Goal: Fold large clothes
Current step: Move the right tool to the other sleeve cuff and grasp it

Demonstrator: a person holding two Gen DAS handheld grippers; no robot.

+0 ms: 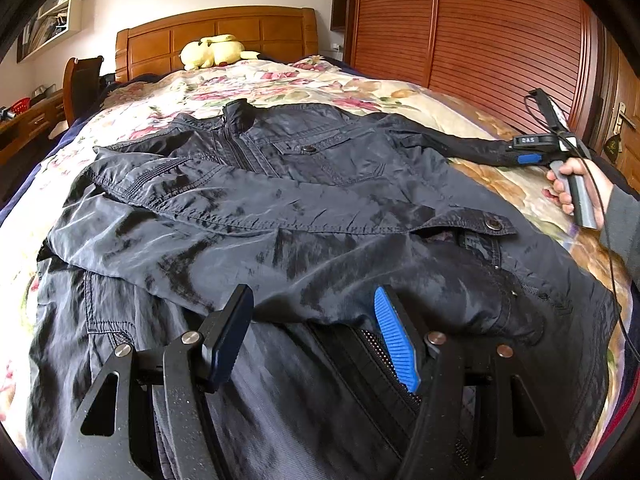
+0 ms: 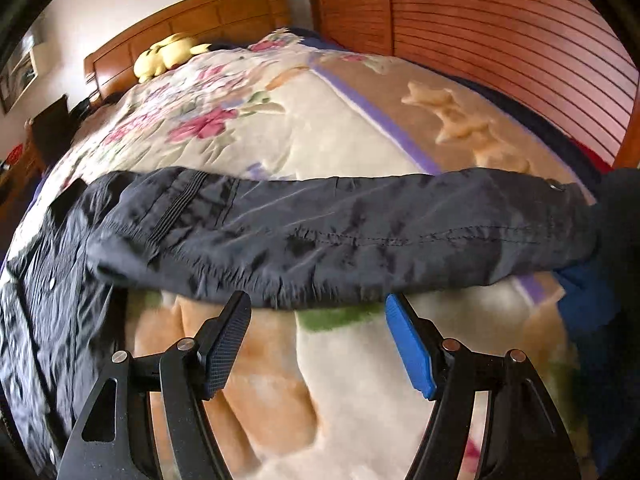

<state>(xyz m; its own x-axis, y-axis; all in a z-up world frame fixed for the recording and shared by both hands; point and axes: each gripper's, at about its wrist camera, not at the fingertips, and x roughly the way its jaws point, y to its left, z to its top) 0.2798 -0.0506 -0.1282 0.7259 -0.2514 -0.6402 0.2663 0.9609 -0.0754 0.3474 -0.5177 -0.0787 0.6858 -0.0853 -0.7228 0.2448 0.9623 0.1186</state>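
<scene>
The bed [image 1: 400, 92] carries the jacket [image 1: 304, 200], laid front-up with its collar toward the headboard [image 1: 216, 36]. One sleeve is folded across the chest. The other sleeve [image 2: 340, 236] lies straight out to your right, its long axis crosswise to your right claw [image 2: 318, 308] and just ahead of it. Both claws are spread and hold nothing. Your left claw [image 1: 314, 304] hovers over the hem. Use the right hand; it is nearer the sleeve.

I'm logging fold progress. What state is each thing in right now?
Jacket: lying front-up on the bed, zipped near the collar.
Near sleeve: folded across the chest.
Far sleeve: stretched out sideways over the blanket.
Left gripper: open, empty.
Right gripper: open, empty.
</scene>
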